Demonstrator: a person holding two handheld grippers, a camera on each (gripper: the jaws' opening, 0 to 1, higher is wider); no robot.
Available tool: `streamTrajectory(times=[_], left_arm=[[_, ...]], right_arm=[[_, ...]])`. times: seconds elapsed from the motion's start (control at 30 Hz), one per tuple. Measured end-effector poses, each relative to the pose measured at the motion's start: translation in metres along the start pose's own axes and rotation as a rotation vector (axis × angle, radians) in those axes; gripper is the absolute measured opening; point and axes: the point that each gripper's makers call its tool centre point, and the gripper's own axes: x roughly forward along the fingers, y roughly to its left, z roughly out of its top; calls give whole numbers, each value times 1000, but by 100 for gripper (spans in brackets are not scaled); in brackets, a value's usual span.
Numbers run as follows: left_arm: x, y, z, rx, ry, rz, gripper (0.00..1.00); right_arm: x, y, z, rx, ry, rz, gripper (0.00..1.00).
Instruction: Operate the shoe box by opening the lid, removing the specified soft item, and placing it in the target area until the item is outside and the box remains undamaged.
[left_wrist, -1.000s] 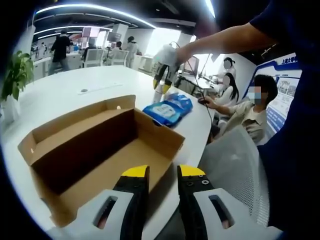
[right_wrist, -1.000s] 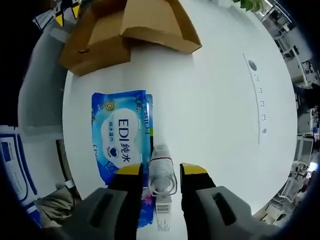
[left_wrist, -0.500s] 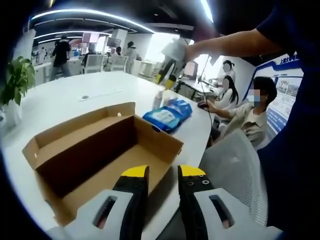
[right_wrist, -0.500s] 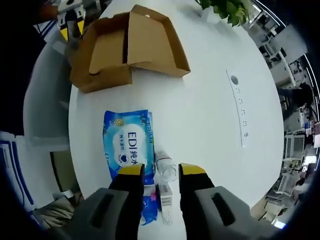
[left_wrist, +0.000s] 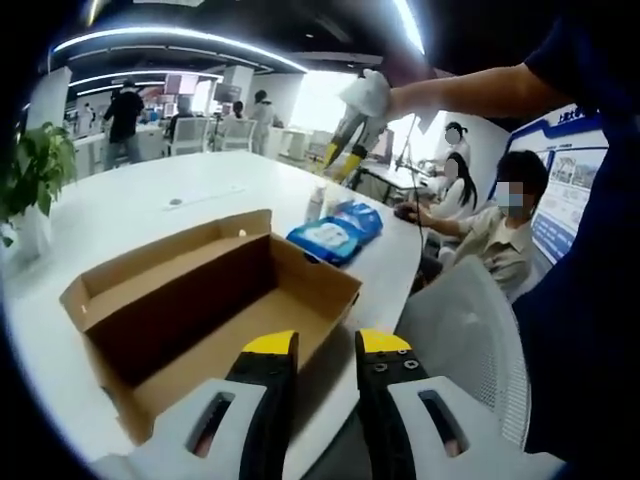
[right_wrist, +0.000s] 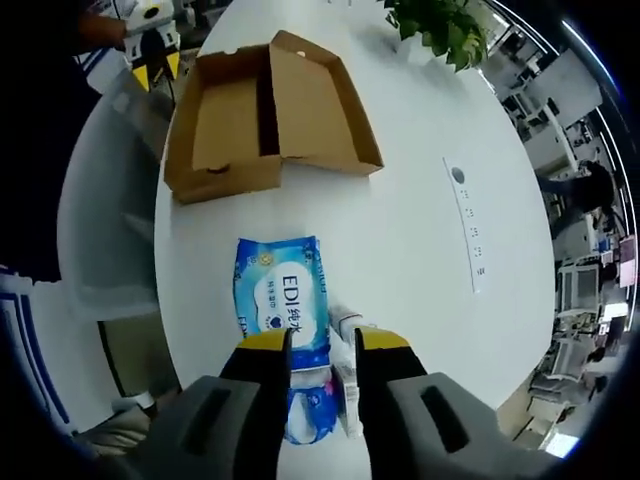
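Note:
The open cardboard shoe box lies on the white table, its inside bare, with the lid flap folded out flat. Beyond it the blue pack of wet wipes rests on the tabletop next to a small clear bottle. My left gripper hovers at the box's near edge, open, nothing between its jaws. My right gripper hangs high above the wipes pack, open and holding nothing. A gloved hand holds the right gripper up in the air. The left gripper shows beside the box.
A grey mesh chair stands at the table edge by the box. A power socket strip is set in the tabletop and a potted plant stands further off. Several people sit and stand around the office.
The right gripper has risen well above the table, so the wipes pack, bottle and box look smaller and further off. The left gripper barely shifted.

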Motion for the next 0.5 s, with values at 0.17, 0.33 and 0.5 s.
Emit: streamTrajectory(times=[0.17, 0.33, 0.5], left_arm=[[-8, 1, -3, 2, -3, 9, 20], [-16, 4, -7, 0, -4, 21, 20], [-26, 5, -12, 9, -5, 32, 20]], right_arm=[[-6, 15, 13, -6, -15, -7, 22], [-6, 35, 34, -6, -48, -4, 22], [-1, 56, 57, -18, -78, 7, 22]])
